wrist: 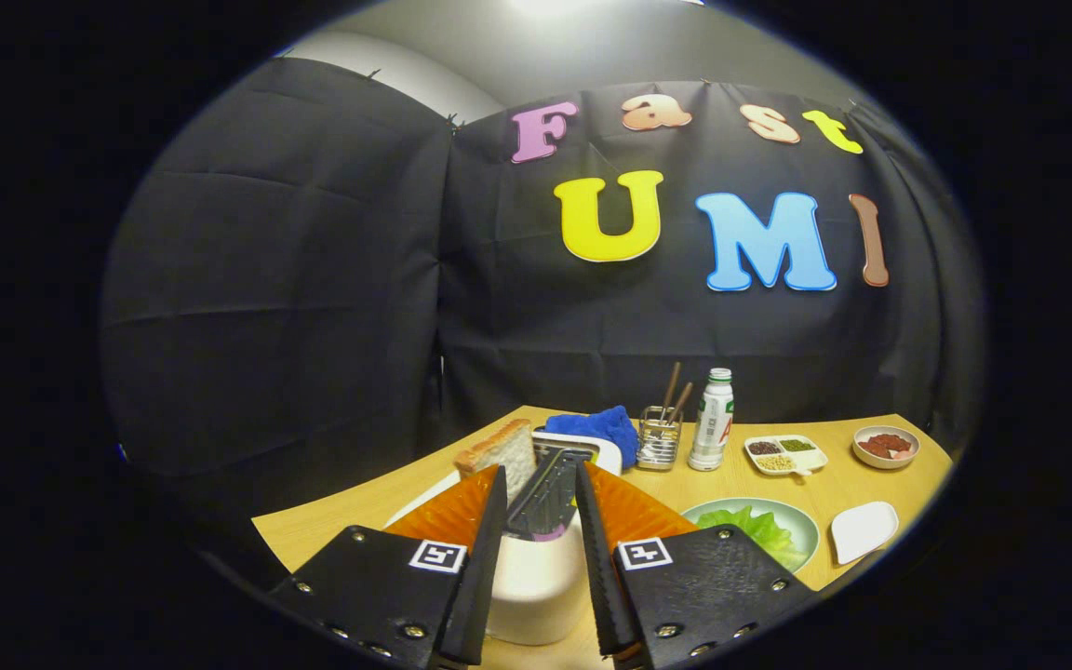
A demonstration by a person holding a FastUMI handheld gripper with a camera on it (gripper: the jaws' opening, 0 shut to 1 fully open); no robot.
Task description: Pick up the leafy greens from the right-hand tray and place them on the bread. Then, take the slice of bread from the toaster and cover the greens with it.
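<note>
Straddling the toaster [536, 549], fingers [489, 558] parted, gripping nothing.

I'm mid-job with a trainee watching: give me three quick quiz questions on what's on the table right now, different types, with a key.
1. True or false: the hand-held gripper is shut on the bread slice.
2. What lies on the green plate? A) red beans B) leafy greens C) a blue cloth
3. Fill in: the white bottle stands just right of the wire ____ holding sticks.

Key: 1 false, its fingers are open with the toaster between them; 2 B; 3 basket.
</note>
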